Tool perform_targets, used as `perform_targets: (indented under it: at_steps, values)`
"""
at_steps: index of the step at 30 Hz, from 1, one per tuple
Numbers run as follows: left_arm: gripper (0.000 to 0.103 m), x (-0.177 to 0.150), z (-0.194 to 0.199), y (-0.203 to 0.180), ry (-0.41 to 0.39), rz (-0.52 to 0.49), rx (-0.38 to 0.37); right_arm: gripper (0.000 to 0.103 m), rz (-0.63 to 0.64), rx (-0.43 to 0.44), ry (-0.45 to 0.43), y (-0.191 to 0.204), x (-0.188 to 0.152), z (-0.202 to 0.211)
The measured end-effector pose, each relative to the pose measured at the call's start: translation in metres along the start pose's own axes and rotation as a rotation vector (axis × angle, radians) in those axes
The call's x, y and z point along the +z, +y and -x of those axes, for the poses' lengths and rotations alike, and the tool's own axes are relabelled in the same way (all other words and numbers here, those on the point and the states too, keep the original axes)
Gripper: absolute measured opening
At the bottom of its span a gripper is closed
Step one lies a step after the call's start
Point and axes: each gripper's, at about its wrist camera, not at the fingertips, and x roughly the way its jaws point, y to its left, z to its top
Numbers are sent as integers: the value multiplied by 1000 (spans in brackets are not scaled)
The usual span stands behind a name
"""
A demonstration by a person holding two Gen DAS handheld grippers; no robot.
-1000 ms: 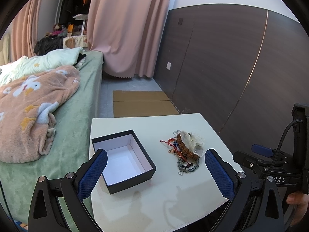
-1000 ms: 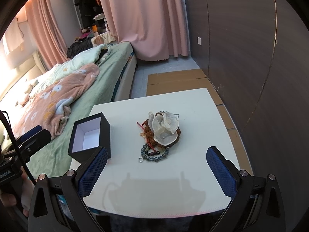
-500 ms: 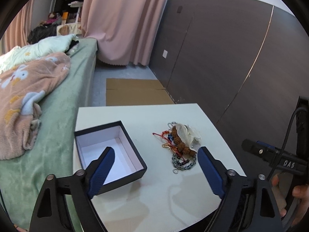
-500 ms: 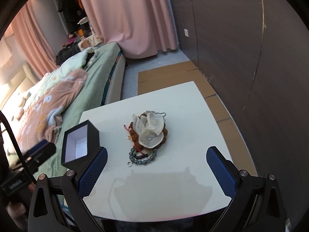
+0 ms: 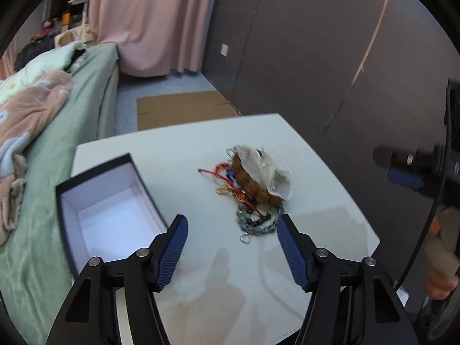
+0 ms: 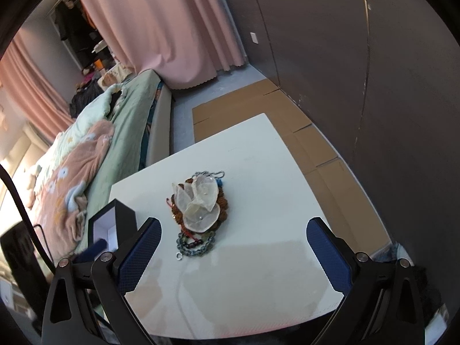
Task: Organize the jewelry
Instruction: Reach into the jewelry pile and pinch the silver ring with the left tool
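left claw: narrowed since earlier, closing, nothing pinched, lowered toward tangled jewelry pile | right claw: spread, rolled | white counter

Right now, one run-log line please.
left gripper: closing, empty | right gripper: open, empty | jewelry pile: on table | box: empty

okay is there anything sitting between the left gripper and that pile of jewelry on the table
Nothing visible does. In the left wrist view the left gripper hangs just short of the jewelry pile, its jaws closing on nothing, with only bare white table between. The open black box stands off to the side.
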Motion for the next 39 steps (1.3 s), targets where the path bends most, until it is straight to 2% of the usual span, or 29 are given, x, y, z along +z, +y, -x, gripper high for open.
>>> perform_targets:
  at_steps: [8,20,26,29,30,35,39]
  values:
    - [54,-10,-36,-9,95,-47,2,102,-31,2,-3,-12,7,-2]
    - [45,-17,-71,-21,170,-97,19,102,-48,-21,15,-24,15,-11]
    - [34,-19,-76,-31,134,-172,91,102,-55,-10,15,-28,17,-13]
    - [14,-21,-74,-34,140,-202,86,102,-54,-9,19,-28,18,-14]
    - [12,-21,-73,-34,143,-205,87,102,-53,-10,21,-27,18,-16]
    - [12,-17,-67,-25,148,-161,64,102,-47,-12,36,-21,17,-23]
    - [12,-3,-53,-17,95,-118,41,102,-50,8,57,-17,15,-32]
